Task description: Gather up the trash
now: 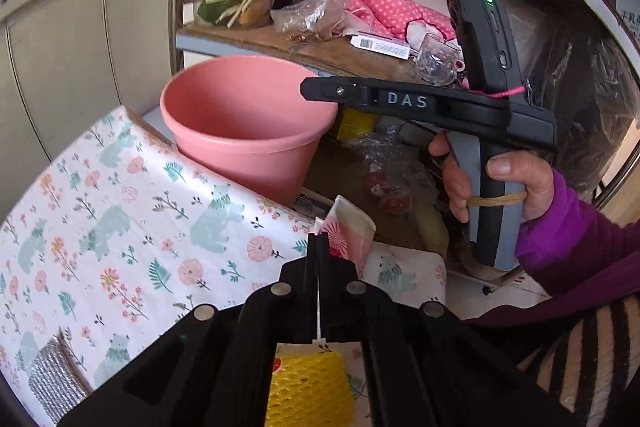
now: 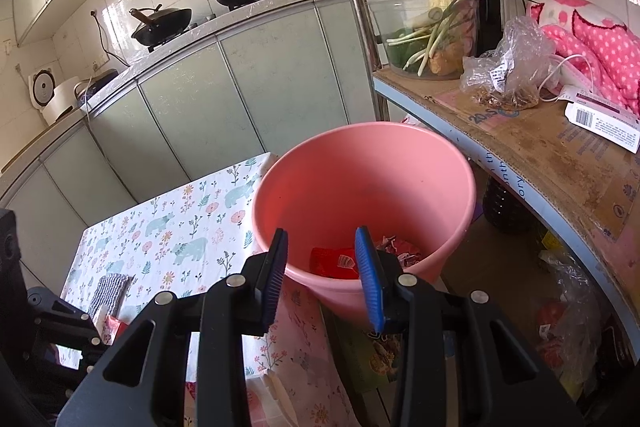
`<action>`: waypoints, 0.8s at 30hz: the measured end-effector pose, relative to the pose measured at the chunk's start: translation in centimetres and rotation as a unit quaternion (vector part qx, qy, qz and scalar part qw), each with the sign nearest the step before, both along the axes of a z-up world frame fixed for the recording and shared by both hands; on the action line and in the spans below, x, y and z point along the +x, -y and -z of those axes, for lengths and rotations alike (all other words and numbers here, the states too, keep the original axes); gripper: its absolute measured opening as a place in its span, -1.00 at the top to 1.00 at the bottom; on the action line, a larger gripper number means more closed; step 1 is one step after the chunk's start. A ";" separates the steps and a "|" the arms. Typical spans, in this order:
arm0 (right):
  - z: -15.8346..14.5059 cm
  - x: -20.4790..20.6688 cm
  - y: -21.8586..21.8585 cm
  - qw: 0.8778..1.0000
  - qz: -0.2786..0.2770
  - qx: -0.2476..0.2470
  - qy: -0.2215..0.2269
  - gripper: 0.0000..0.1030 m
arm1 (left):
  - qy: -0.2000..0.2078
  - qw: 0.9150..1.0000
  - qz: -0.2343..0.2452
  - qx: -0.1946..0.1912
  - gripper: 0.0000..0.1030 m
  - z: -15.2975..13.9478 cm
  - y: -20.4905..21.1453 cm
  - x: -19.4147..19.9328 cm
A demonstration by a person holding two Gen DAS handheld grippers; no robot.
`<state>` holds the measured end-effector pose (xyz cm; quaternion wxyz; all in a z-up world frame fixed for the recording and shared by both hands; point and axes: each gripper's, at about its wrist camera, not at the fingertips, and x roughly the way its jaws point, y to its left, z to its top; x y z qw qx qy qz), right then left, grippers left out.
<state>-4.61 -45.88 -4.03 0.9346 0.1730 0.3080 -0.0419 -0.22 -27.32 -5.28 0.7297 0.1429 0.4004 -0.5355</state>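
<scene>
In the left wrist view my left gripper (image 1: 318, 241) is shut on a thin pink-and-white floral packet (image 1: 348, 231), which sticks out past the fingertips above the floral tablecloth (image 1: 120, 211). A yellow foam net (image 1: 308, 387) lies on the table under the gripper. The pink bucket (image 1: 248, 115) stands at the table's far edge. My right gripper (image 2: 322, 247) hangs open over the bucket (image 2: 400, 167), nothing between its blue pads (image 2: 366, 259). A red wrapper (image 2: 334, 261) and other scraps lie in the bucket's bottom. The right gripper (image 1: 310, 91) also shows from the side, held by a hand (image 1: 516, 183).
A metal shelf (image 2: 520, 155) lined with cardboard stands right of the bucket, holding green onions (image 2: 440, 27), a plastic bag (image 2: 508, 63), a pink dotted cloth (image 2: 592, 39) and a glass cup (image 1: 436, 61). Bags fill the lower shelf (image 2: 560, 307). Woks (image 2: 160, 23) sit on the far counter.
</scene>
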 end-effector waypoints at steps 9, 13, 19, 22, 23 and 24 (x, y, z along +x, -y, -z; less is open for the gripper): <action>1.1 -2.9 -1.7 0.990 -0.109 0.045 -0.071 0.31 | -0.017 0.999 -0.036 0.012 0.71 0.3 -0.2 1.2; 2.7 -3.6 -2.9 0.985 -0.129 0.042 -0.106 0.29 | -0.022 0.998 -0.050 0.004 0.71 0.2 -1.2 1.4; 4.2 -3.6 -4.3 0.980 -0.148 0.049 -0.122 0.29 | -0.036 0.997 -0.069 -0.016 0.71 -0.1 -3.2 1.1; 4.0 -3.8 -4.9 0.980 -0.154 0.042 -0.116 0.71 | -0.042 0.996 -0.077 -0.011 0.71 0.5 -3.7 1.0; 3.8 -4.0 -5.3 0.981 -0.155 0.035 -0.114 0.76 | -0.043 0.996 -0.078 -0.008 0.71 0.7 -3.8 0.9; 3.7 -4.0 -5.4 0.981 -0.157 0.033 -0.111 0.77 | -0.044 0.996 -0.079 -0.004 0.71 1.0 -3.8 0.8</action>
